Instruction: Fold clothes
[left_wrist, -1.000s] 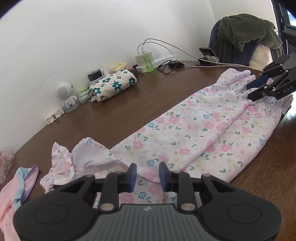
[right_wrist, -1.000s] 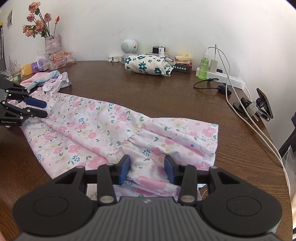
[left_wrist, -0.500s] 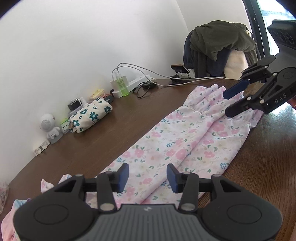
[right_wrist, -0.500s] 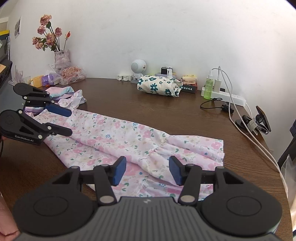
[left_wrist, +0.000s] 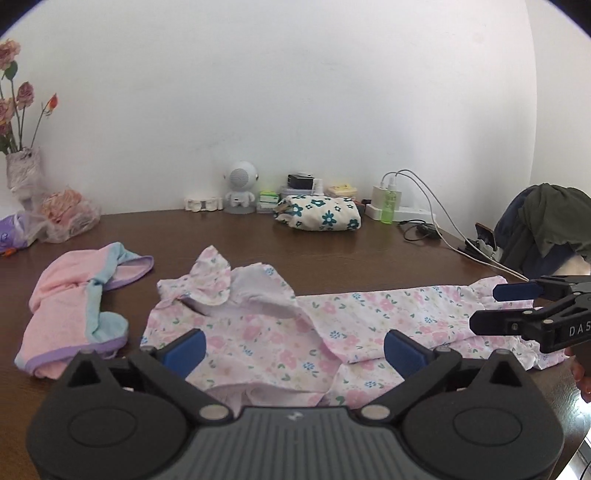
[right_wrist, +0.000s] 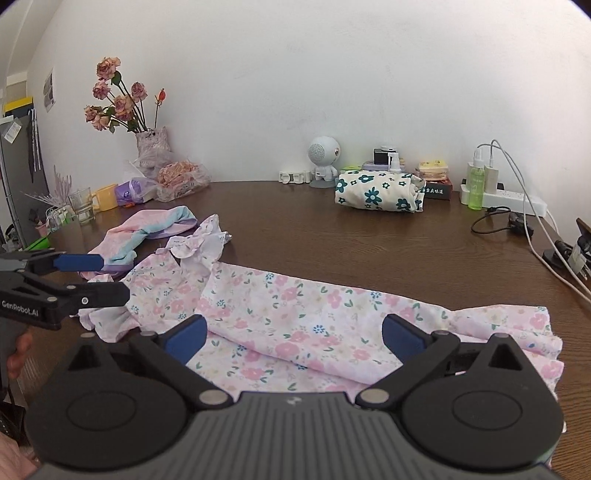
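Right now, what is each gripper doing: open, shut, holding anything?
Left gripper: open wide, just opened, holding nothing, above the floral dress.
Right gripper: open wide, just opened, holding nothing.

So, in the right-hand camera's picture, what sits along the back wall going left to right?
Vase of flowers → yellow cup → round white robot figure → folded floral bundle → green bottle → white power strip.

A pink floral dress (left_wrist: 332, 332) lies folded lengthwise into a long band across the brown table, ruffled sleeves bunched at one end, its gathered hem at the other. Beside the sleeve end sits a crumpled pink garment (left_wrist: 74, 306) with blue and purple trim.
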